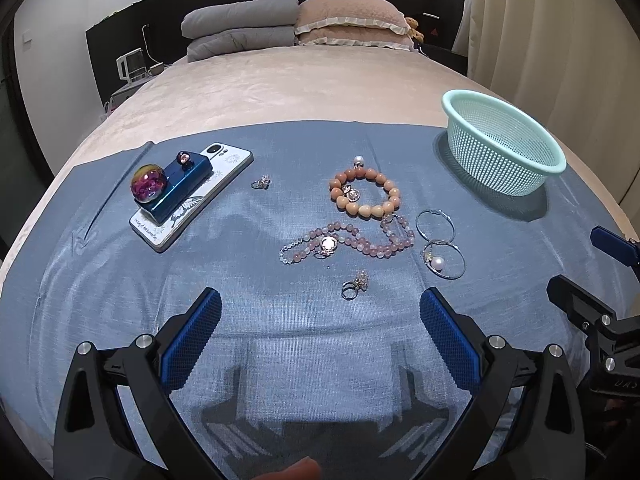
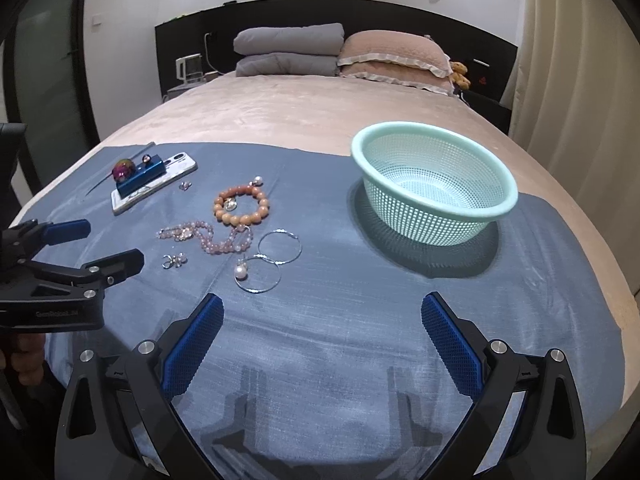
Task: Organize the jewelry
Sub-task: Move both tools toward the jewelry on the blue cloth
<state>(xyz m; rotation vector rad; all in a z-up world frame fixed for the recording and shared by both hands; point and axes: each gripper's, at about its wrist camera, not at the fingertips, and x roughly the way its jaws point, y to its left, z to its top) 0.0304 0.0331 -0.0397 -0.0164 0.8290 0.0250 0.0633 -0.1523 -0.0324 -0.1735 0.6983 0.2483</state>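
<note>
Now | both hand-held grippers agape, empty | phone left of jewelry | basket right

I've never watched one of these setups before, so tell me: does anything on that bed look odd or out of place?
Mostly the phone: it lies among the jewelry on the blue cloth, with a blue box and a shiny ball stacked on it. The green basket holds nothing; bracelets, rings and hoops lie loose. Nothing looks broken.

Mint perforated basket, blue-grey cloth, peach bead bracelet
</note>
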